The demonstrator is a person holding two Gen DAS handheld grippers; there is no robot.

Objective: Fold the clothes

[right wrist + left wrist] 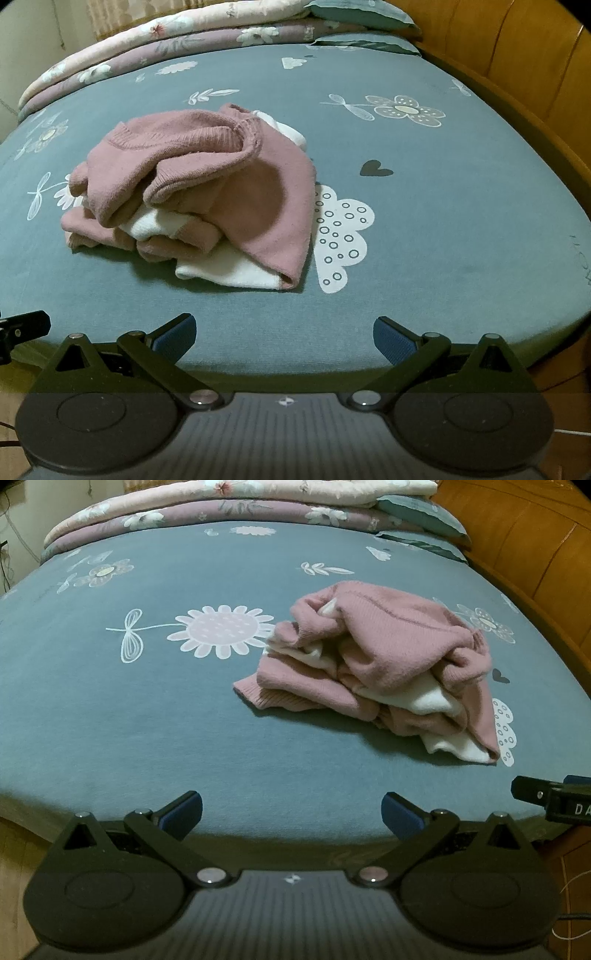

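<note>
A pink and white knitted sweater [388, 668] lies crumpled in a heap on the blue flowered bed sheet [147, 720]. In the right wrist view the sweater [199, 192] sits left of centre, its ribbed collar on top and a white part sticking out at the front. My left gripper [291, 812] hovers open over the bed's near edge, well short of the heap and to its left. My right gripper [284, 336] is open too, near the same edge, with the heap ahead and slightly left. Nothing is between either pair of fingers.
Folded floral quilts [221, 506] and teal pillows [362, 14] are stacked at the far end of the bed. A wooden headboard [535, 554] runs along the right side. The right gripper's tip [546, 797] shows at the left view's right edge.
</note>
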